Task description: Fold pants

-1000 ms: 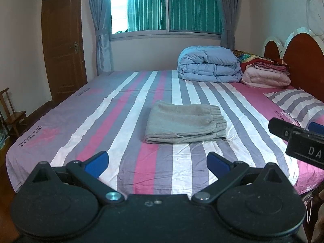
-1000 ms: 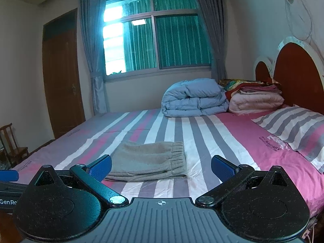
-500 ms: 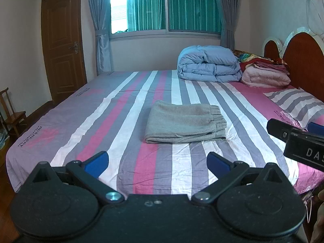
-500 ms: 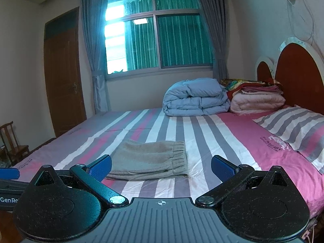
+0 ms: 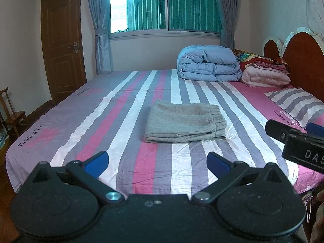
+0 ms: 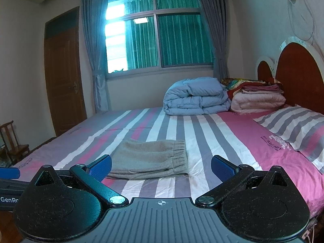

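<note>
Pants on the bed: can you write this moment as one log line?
pants: folded, flat on striped bed | left tongs: open, empty | right tongs: open, empty | both off pants

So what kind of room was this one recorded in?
A home bedroom: a large bed with a wooden headboard and pillow, folded quilts stacked on it, and gray pants lying folded.

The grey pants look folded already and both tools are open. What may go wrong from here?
1. The folded grey knit pants lie loose on the striped pink, grey and white bedsheet; a further touch from the left tool may undo the layers.
2. The right tool hangs low over the sheet near the pants' edge; moving forward may snag the fabric.
</note>
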`<state>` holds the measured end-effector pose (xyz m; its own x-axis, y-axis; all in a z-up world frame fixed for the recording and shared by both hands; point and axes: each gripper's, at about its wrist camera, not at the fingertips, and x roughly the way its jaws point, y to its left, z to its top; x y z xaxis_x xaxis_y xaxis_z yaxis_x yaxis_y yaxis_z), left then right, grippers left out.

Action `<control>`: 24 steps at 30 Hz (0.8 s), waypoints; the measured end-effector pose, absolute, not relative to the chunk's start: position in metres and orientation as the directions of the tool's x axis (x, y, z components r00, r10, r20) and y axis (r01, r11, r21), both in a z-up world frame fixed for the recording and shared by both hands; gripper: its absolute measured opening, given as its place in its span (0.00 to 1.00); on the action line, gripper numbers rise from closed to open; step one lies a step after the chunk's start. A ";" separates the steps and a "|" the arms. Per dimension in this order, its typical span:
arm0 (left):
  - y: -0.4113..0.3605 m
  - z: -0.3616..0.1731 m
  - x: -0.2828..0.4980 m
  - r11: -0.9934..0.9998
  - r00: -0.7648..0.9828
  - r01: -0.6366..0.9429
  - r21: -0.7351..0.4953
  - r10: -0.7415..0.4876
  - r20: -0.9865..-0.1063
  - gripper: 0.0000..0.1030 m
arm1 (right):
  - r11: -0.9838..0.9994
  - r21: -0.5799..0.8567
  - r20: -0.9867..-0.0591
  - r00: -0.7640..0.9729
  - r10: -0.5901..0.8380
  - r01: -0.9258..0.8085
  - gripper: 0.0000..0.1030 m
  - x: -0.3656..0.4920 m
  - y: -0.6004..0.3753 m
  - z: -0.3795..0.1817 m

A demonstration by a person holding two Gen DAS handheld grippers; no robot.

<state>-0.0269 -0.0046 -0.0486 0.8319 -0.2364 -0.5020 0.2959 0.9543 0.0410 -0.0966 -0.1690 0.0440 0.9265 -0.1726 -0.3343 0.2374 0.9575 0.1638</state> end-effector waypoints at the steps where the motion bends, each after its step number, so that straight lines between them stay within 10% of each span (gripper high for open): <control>1: -0.005 -0.049 -0.027 0.954 0.832 0.295 0.042 -0.236 -0.502 0.94 | 0.958 0.164 -0.336 0.926 -0.172 0.237 1.00 -0.096 -0.169 0.044; 24: -0.007 -0.052 -0.027 0.953 0.827 0.300 0.040 -0.239 -0.509 0.94 | 0.959 0.163 -0.341 0.925 -0.167 0.233 1.00 -0.096 -0.168 0.043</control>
<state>-0.0269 -0.0074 -0.0525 0.8266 -0.2395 -0.5092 0.3004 0.9530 0.0396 -0.0955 -0.1682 0.0430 0.9251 -0.1667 -0.3411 0.2329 0.9587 0.1631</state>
